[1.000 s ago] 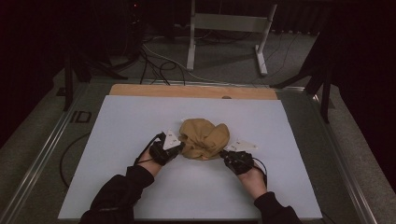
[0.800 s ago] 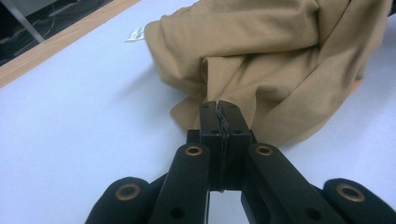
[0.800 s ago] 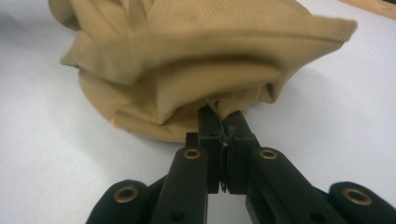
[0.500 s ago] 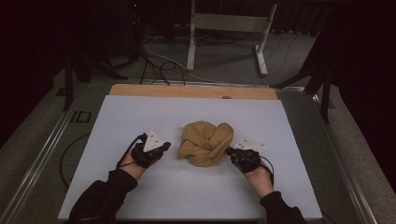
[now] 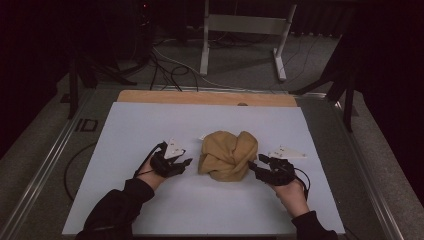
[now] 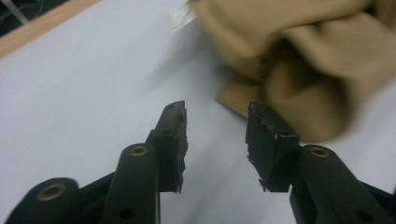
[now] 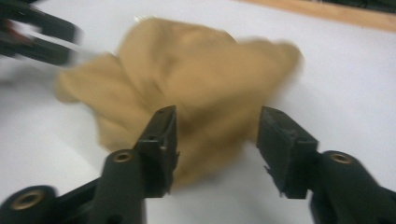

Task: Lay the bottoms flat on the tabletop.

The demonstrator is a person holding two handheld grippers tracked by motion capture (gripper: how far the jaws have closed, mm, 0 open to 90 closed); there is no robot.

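Observation:
A crumpled tan cloth (image 5: 228, 155) lies in a heap mid-table on the white sheet (image 5: 125, 130). My left gripper (image 5: 185, 164) sits just off the cloth's left side, pointing at it. In the left gripper view its jaws (image 6: 217, 121) stand apart, having just been opening, with bare sheet between them and the cloth (image 6: 299, 60) ahead to the right. My right gripper (image 5: 255, 167) is close to the cloth's right edge. Its jaws (image 7: 217, 126) have also just been opening and hold nothing, with the cloth (image 7: 187, 84) right in front of them.
A wooden strip (image 5: 200, 97) borders the sheet's far edge. Beyond the table stand a metal frame (image 5: 240, 30) and loose floor cables (image 5: 170, 70). A metal rail (image 5: 45, 165) runs along the table's left side. A small white tag (image 6: 182, 16) pokes from the cloth.
Both grippers were pressed against the cloth's sides a second ago. The left hand swung out left and came back near it, the right drew slightly right, and both pairs of jaws opened.

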